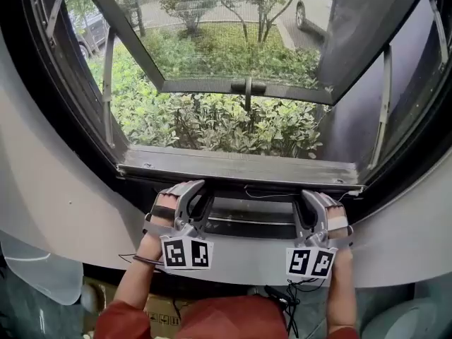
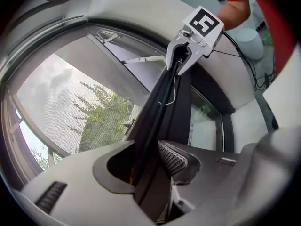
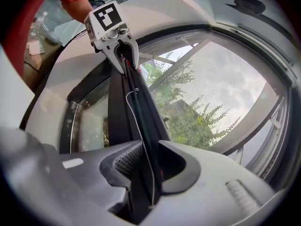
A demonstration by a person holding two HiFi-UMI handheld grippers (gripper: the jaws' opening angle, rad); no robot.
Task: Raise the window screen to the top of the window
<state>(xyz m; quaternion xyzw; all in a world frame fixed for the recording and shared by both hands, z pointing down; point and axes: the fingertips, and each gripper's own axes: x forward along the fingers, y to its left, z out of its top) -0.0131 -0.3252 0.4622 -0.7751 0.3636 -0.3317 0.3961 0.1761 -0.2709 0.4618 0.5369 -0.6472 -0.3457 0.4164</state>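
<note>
The left gripper (image 1: 185, 189) sits below the left end of the sill (image 1: 240, 167), and the right gripper (image 1: 318, 198) below its right end. The window screen's dark bottom bar (image 1: 251, 209) lies low, just under the sill. It runs through the spread jaws of the 2 grippers, and the pads seem clear of it.
</note>
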